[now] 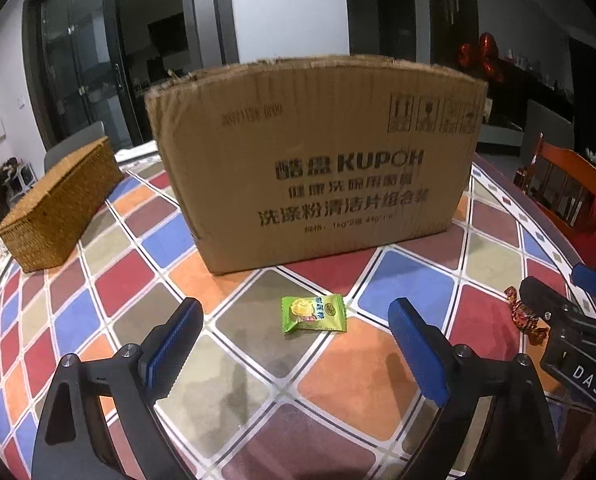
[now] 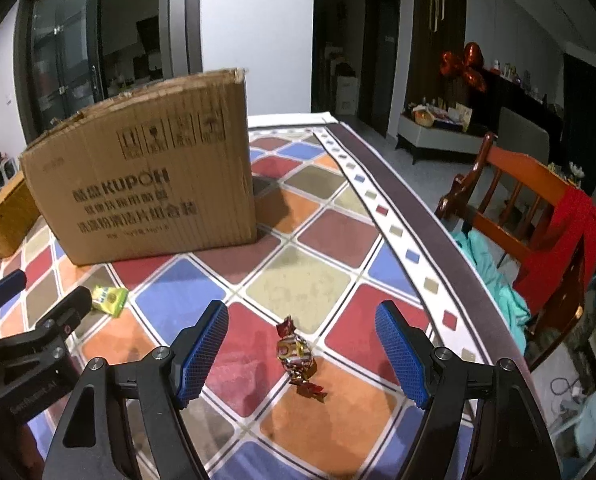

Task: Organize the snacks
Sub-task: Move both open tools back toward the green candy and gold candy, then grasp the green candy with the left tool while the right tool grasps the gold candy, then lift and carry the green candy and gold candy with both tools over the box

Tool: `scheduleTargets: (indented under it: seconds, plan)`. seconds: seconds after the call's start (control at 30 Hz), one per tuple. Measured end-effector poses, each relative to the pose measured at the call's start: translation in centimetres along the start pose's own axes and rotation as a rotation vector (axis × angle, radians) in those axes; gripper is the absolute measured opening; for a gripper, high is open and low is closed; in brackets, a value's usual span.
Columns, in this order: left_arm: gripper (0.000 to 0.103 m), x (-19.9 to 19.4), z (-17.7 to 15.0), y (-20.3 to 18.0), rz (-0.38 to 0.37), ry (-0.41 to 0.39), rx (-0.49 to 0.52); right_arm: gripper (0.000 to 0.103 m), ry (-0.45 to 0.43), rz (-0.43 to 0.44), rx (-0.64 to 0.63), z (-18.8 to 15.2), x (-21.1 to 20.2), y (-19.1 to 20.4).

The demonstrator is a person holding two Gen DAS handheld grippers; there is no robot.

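Blue-padded jaws of the left gripper (image 1: pixel 296 346) stand spread wide, nothing pinched. The green sweet (image 1: pixel 313 313) lies flat on the worktop (image 1: pixel 234 360) just ahead of the gap, about centred btwn the pads, not touching either. Right gripper (image 2: pixel 302 350): jaws also spread, empty, w/ the red-gold sweet (image 2: pixel 298 356) lying btwn the pads, one twisted end pointing away, the other towards the camera.

Handling, as a guess: both are v. light, wrappers thin, crinkly and slick, so they may skid or flip if only one pad hits first. Green one is a flat pillow pack; best pinched across its padded middle, not the sealed edges. Red-gold one has a firm lump in the middle and floppy twisted ends; take the lump, the ends will just fold.

Beyond the jaws stands the cardboard box (image 1: pixel 318 160), open top, prob. where the sweets go. Further left of it, a woven basket (image 1: pixel 58 208).
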State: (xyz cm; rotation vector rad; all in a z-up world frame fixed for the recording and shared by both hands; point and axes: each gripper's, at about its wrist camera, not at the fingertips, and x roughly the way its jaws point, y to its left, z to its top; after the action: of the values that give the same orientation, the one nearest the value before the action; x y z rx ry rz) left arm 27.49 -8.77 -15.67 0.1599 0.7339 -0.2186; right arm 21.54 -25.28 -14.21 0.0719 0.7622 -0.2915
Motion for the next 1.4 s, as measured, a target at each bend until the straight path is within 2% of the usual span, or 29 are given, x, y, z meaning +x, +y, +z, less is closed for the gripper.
scheduleTargets:
  seconds: [0.17,0.3,0.57,0.73,0.8,0.97,1.03,1.17,1.2,1.4]
  plan:
    - [0.091,1.7,0.1,0.0,-0.023,0.042,-0.008,0.076,0.038,-0.011,0.008,-0.3,1.5,-0.2]
    - [0.09,2.6,0.1,0.1,-0.036,0.059,-0.003,0.067,0.072,-0.016,0.02,-0.5,2.5,-0.4]
    - [0.083,3.9,0.6,0.7,-0.047,0.081,-0.007,0.063,0.097,-0.023,0.025,-1.0,2.9,0.2]
    - [0.075,4.5,0.2,0.5,-0.054,0.114,-0.005,0.057,0.114,-0.022,0.028,-1.2,3.2,0.4]
    - [0.067,4.8,0.2,0.4,-0.059,0.132,-0.007,0.055,0.12,-0.022,0.031,-1.3,3.3,0.4]
    - [0.063,5.1,0.1,0.0,-0.062,0.152,0.002,0.05,0.121,-0.02,0.031,-1.2,3.1,0.4]
    - [0.058,5.0,0.0,-0.1,-0.073,0.151,0.004,0.045,0.121,-0.017,0.033,-1.2,3.1,0.4]
    - [0.036,4.7,0.0,-0.5,-0.102,0.147,0.019,0.026,0.117,0.003,0.027,-1.3,2.9,0.6]
    - [0.032,4.7,0.0,-0.6,-0.108,0.149,0.02,0.024,0.117,0.004,0.024,-1.3,2.8,0.7]
    - [0.027,4.6,0.2,-0.6,-0.109,0.152,0.021,0.024,0.117,0.018,0.037,-1.2,3.0,0.4]
